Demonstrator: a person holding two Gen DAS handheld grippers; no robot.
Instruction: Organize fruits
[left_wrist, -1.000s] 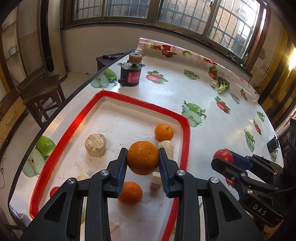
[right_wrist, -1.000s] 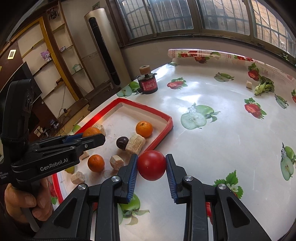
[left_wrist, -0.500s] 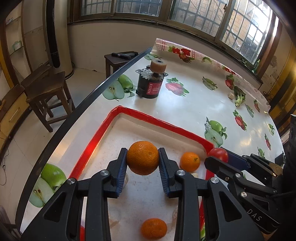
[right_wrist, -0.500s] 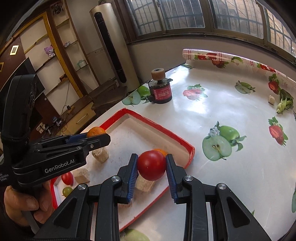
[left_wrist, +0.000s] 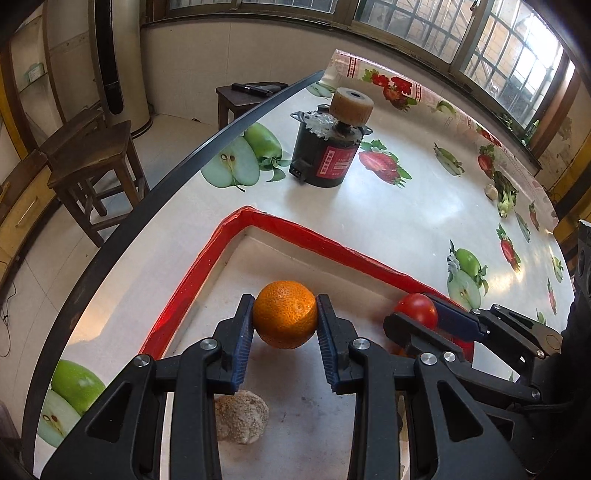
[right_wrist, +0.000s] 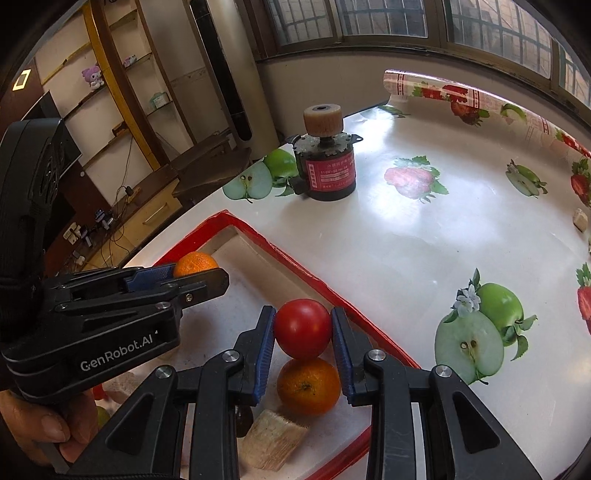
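Both grippers have travelled toward the tray's far corner since 1 s ago — the loose fruit that lay ahead of them now sits beneath or behind.

The left gripper (left_wrist: 284, 321) is clamped on an orange (left_wrist: 285, 314), held over the bare floor near the corner of the tray (left_wrist: 236, 225); the rim bends at about 11 o'clock from the fruit. The right gripper (right_wrist: 303, 332) grips a tomato (right_wrist: 303, 328) above a 2nd orange (right_wrist: 308, 386) resting in the tray, with the long red rim close at 2 o'clock. A pale block (right_wrist: 273, 439) lies at 7 o'clock from that orange.

The coming move likely turns on this — the left fruit has open floor straight below it, while the tomato hangs over an occupied spot, so it probably needs shifting toward 11 o'clock before release.

A motor (left_wrist: 328, 147) stands on the table beyond the tray, at 12 o'clock.
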